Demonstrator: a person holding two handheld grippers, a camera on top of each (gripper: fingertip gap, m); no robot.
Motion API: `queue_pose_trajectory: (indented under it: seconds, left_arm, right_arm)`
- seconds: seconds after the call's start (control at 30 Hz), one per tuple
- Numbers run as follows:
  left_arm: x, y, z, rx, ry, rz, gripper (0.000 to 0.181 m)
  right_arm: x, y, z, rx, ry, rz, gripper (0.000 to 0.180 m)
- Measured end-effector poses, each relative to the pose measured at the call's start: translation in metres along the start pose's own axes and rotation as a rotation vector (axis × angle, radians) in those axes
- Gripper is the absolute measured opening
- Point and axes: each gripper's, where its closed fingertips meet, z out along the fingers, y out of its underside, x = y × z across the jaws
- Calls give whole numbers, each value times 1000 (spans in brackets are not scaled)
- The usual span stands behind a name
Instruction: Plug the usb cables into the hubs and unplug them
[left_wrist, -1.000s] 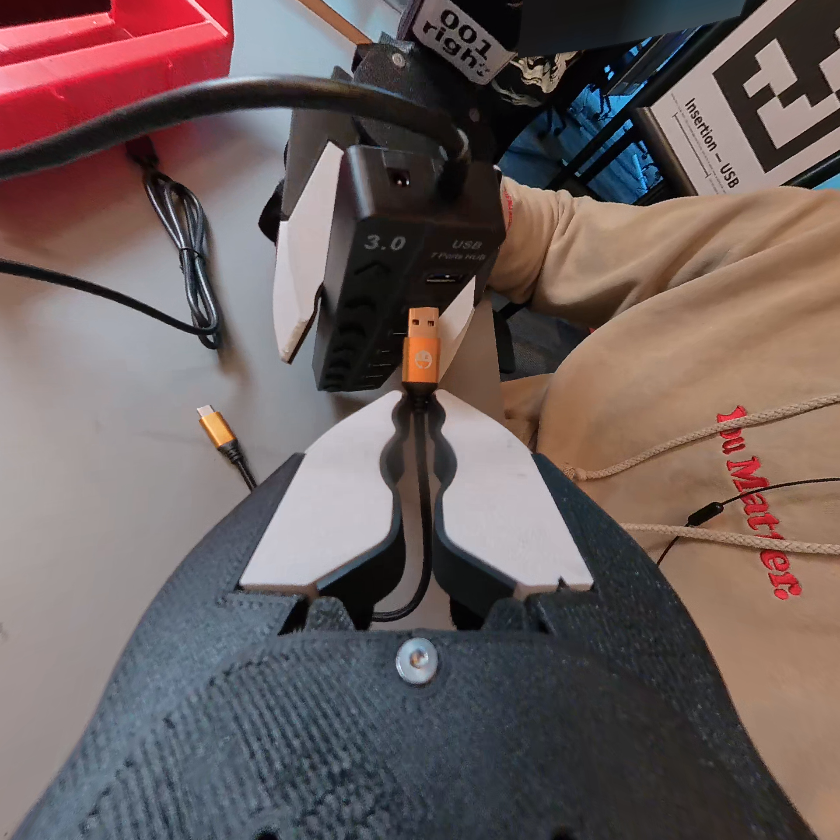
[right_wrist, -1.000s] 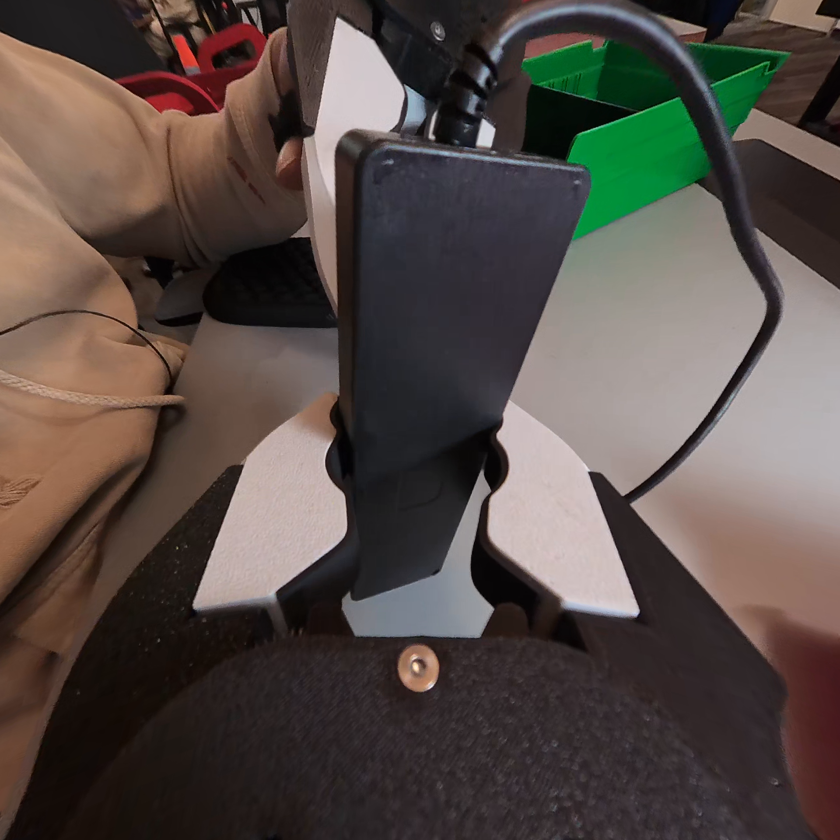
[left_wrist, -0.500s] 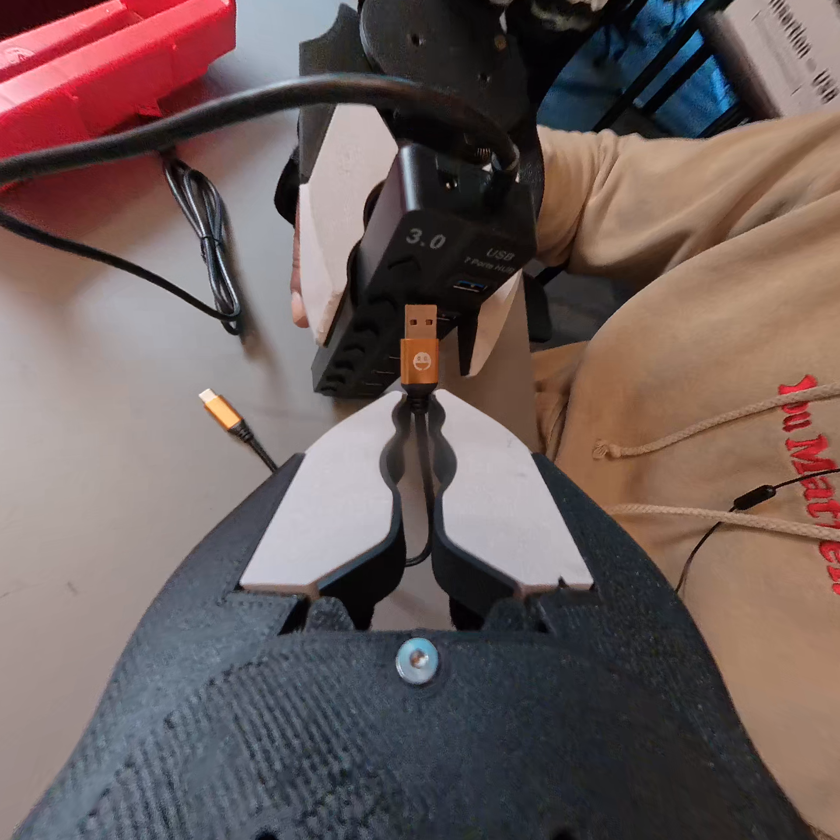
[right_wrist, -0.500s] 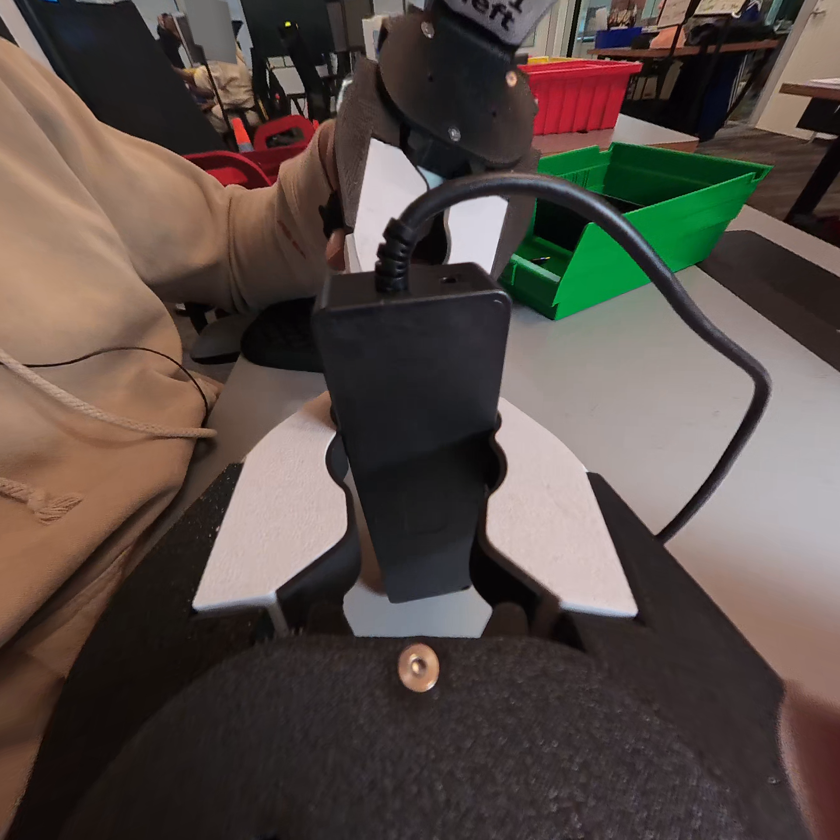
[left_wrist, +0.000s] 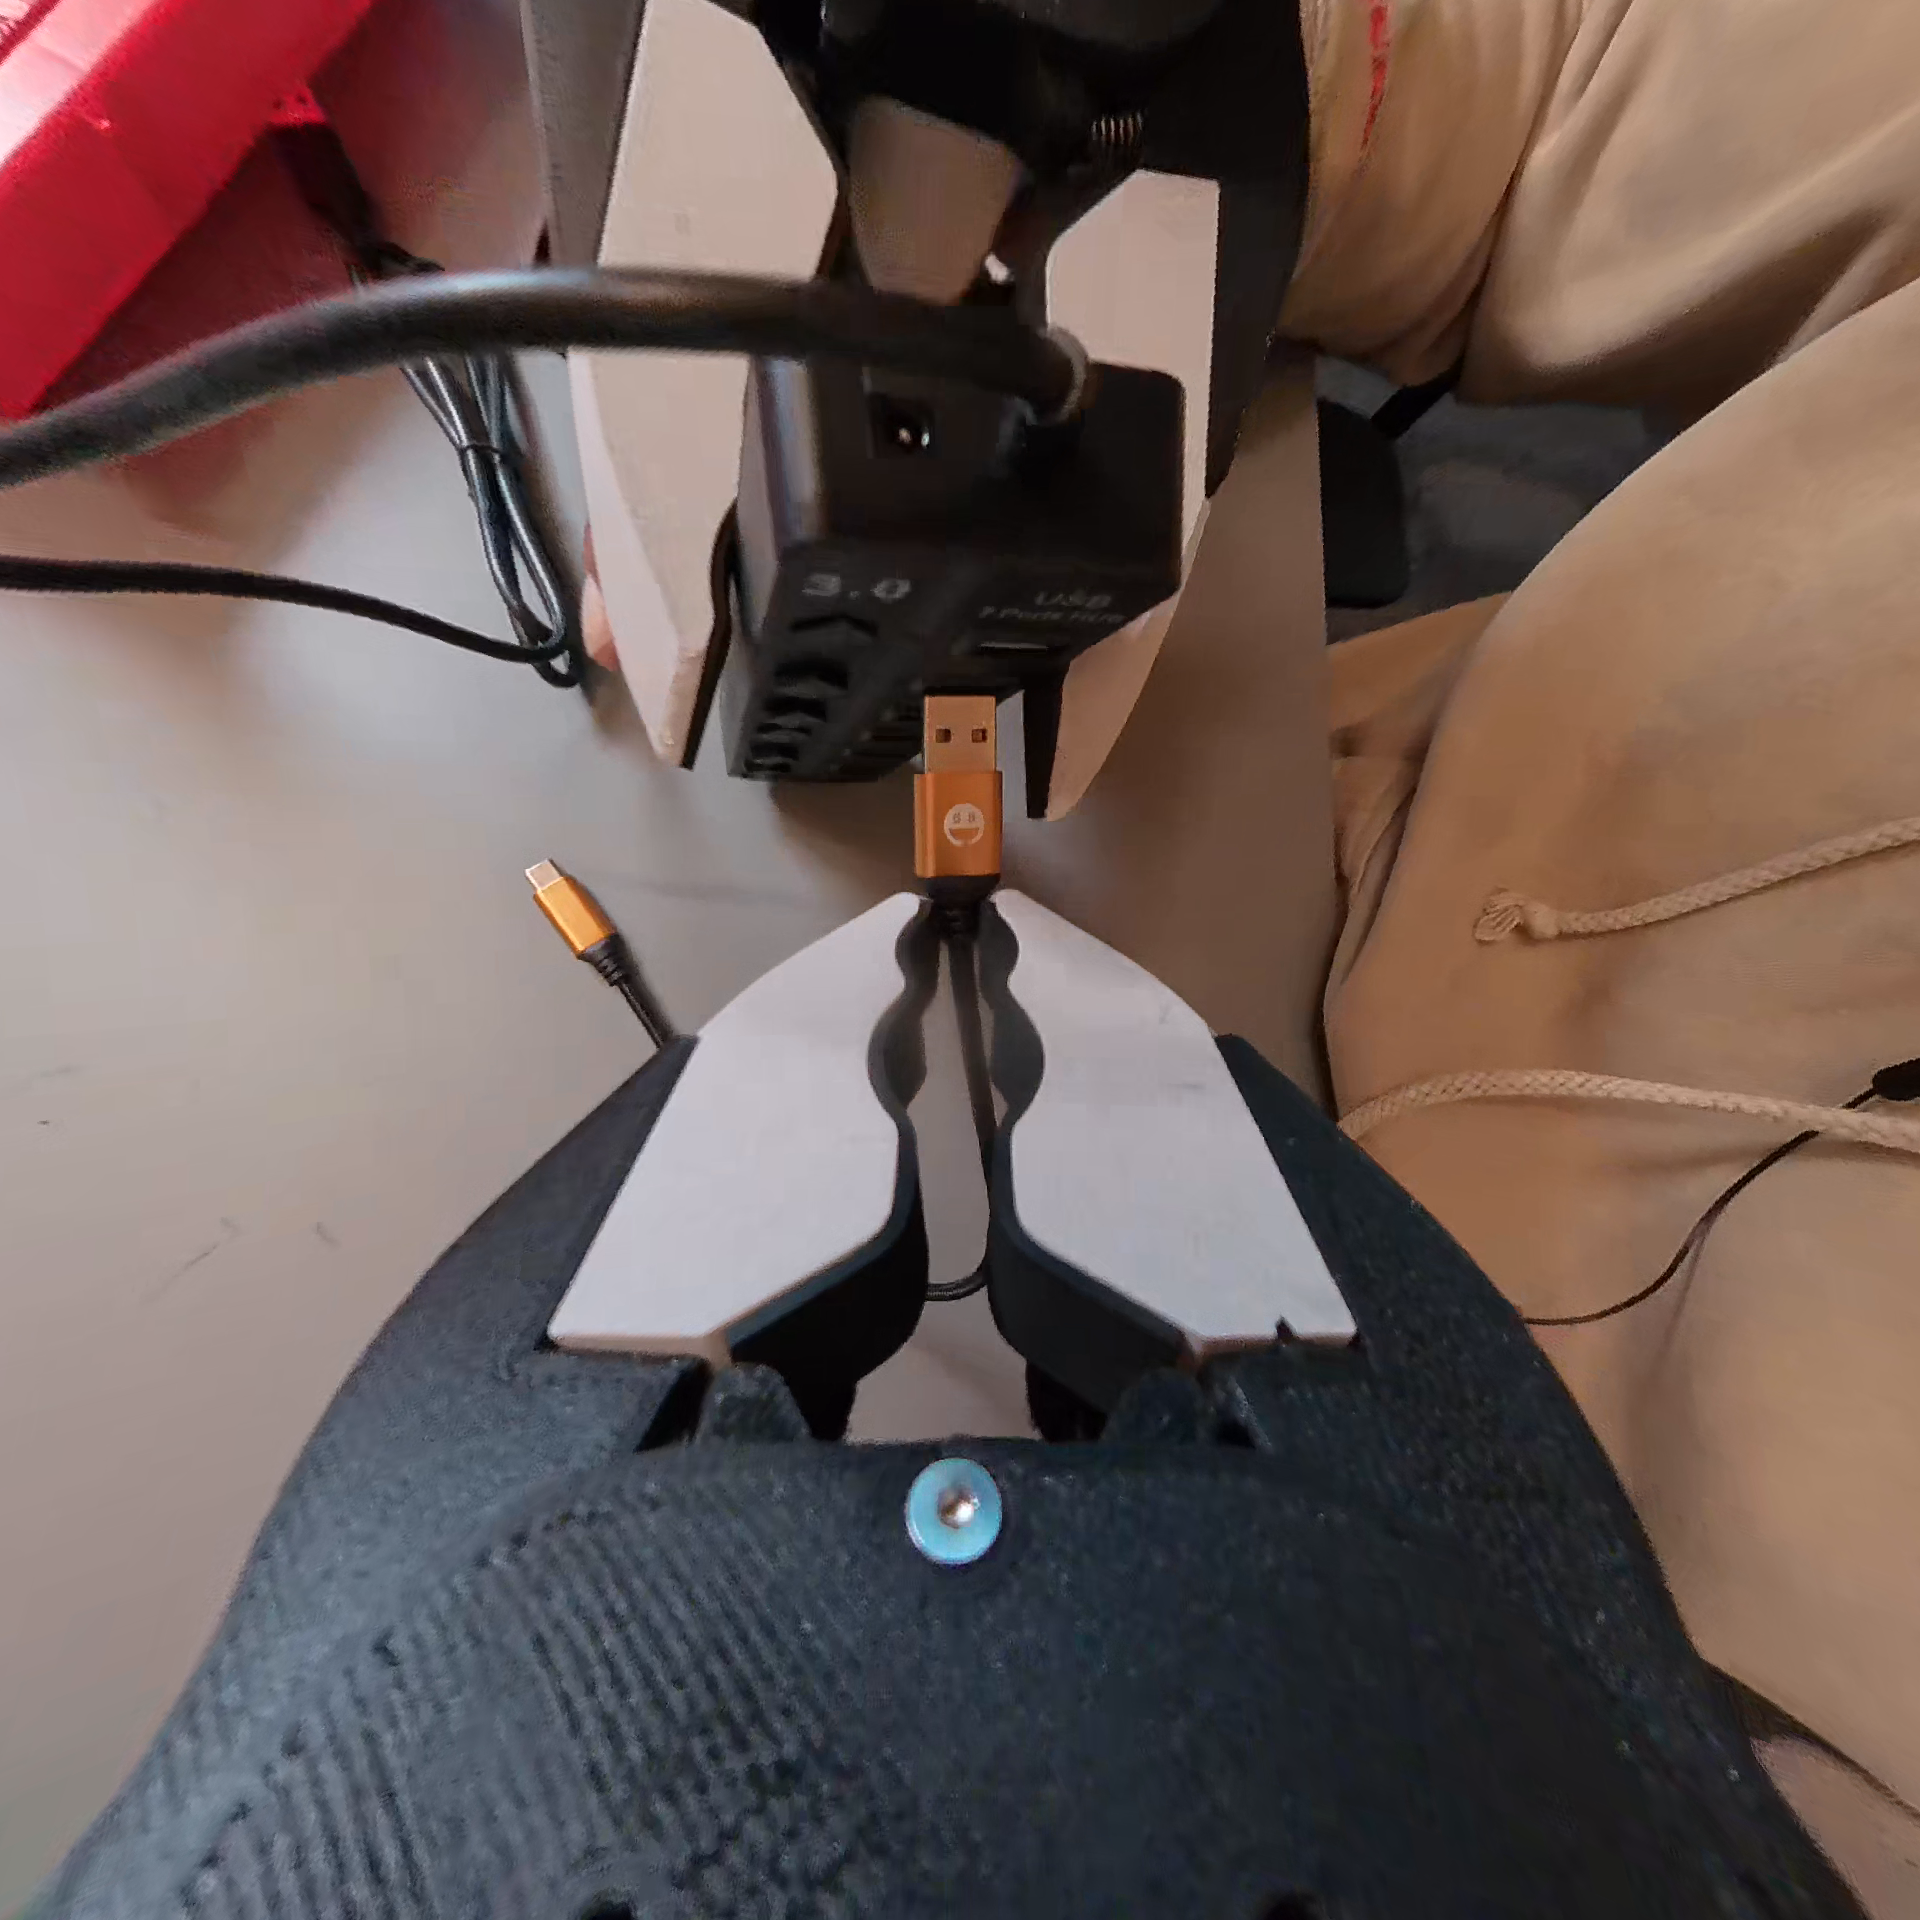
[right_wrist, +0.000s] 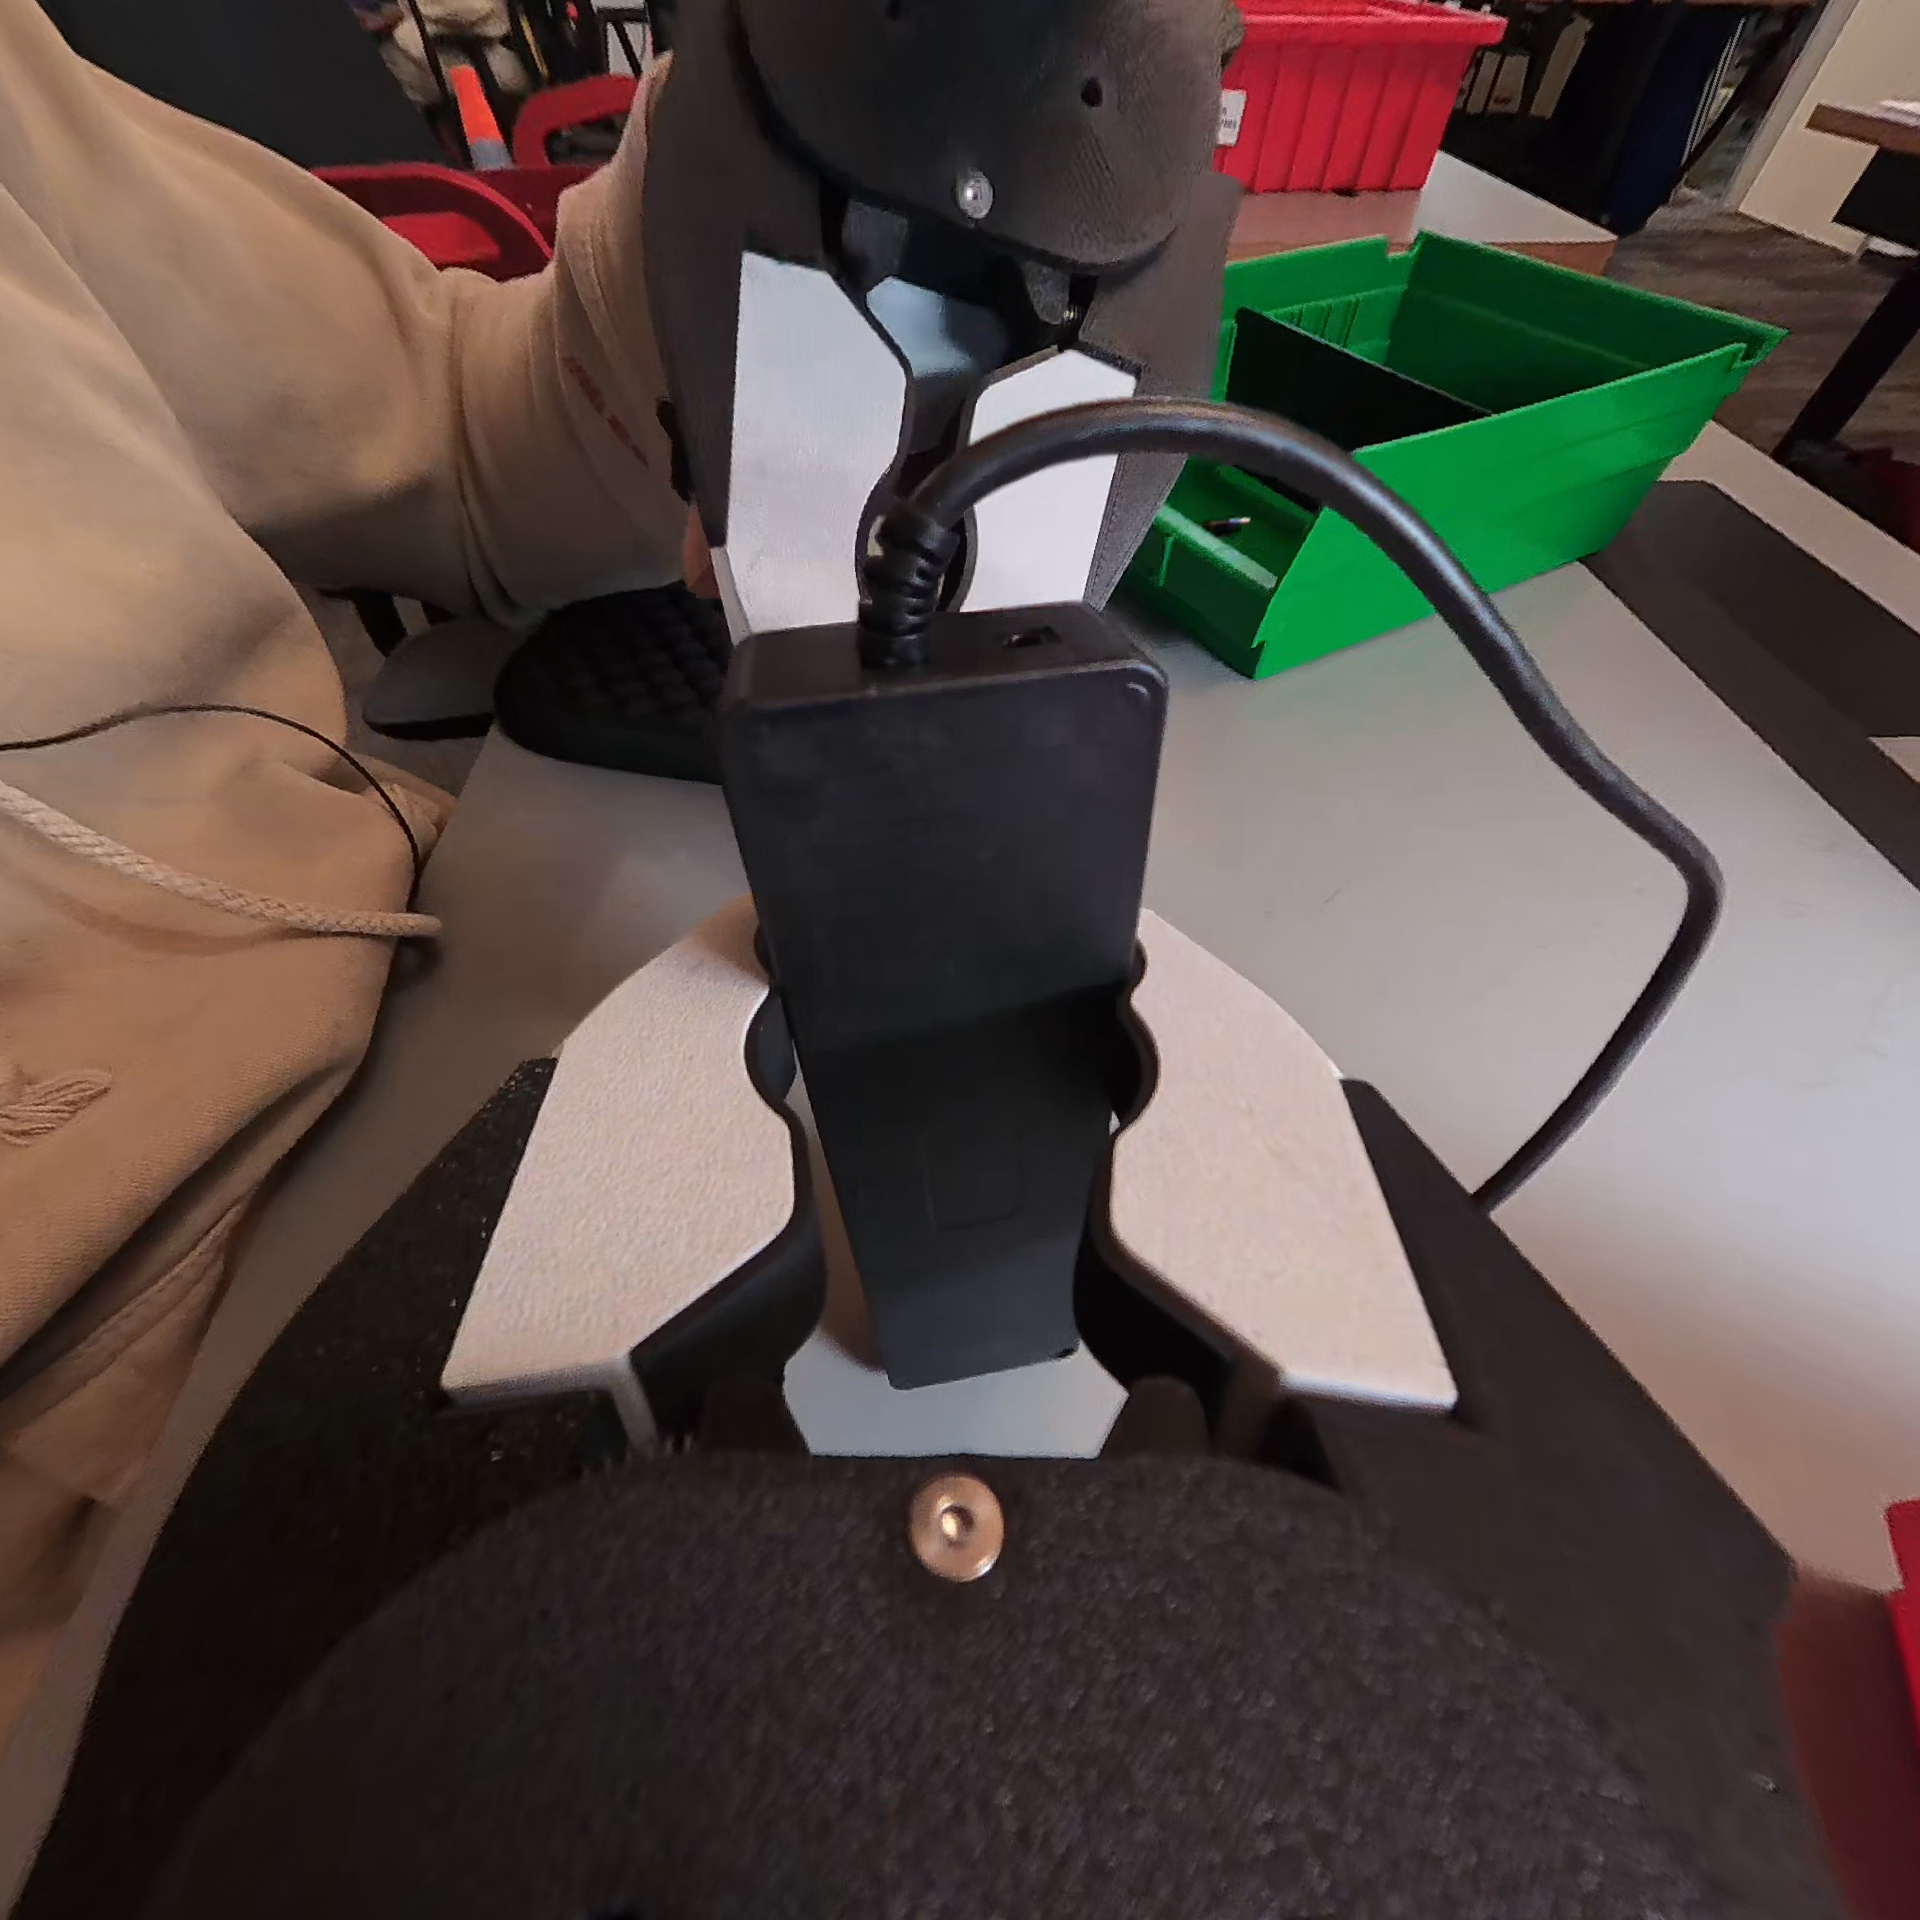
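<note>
My left gripper (left_wrist: 956, 906) is shut on the cable just behind an orange USB-A plug (left_wrist: 958, 798), which points away from me. The plug's metal tip sits right at the port face of a black USB hub (left_wrist: 961, 561), apart from the nearest port by a small gap. My right gripper (right_wrist: 948, 940) is shut on that hub (right_wrist: 940, 831) and holds it up above the table, port side turned away from its camera. The hub's thick black cord (right_wrist: 1455, 582) loops off to the right. The cable's other orange end (left_wrist: 566, 914) lies on the table.
A red bin (left_wrist: 135, 166) stands at the far left in the left wrist view, with thin black cables (left_wrist: 499, 520) bundled beside it. A green bin (right_wrist: 1475, 436) stands on the grey table (right_wrist: 1351, 935) behind the hub. A person's beige hoodie (left_wrist: 1642, 831) fills the right.
The hub has tilted so its cord end faces the left camera more, and both grippers have drawn closer. The orange plug's tip now sits nearer the hub's port face.
</note>
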Motion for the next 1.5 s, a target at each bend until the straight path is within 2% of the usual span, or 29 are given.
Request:
queue_pose_trajectory:
  seconds: [0.47, 0.8, 1.5]
  left_arm:
    - [0, -8, -12, 73, 3, 8, 7]
    - [0, 2, -3, -7, -34, 40, 8]
    - [-1, -4, -5, 35, -40, 44, 8]
  right_arm:
    - [3, -2, -2, -20, 29, -10, 58]
    - [2, 0, 2, -28, 23, -4, 58]
    - [1, 3, 4, -41, 31, -17, 58]
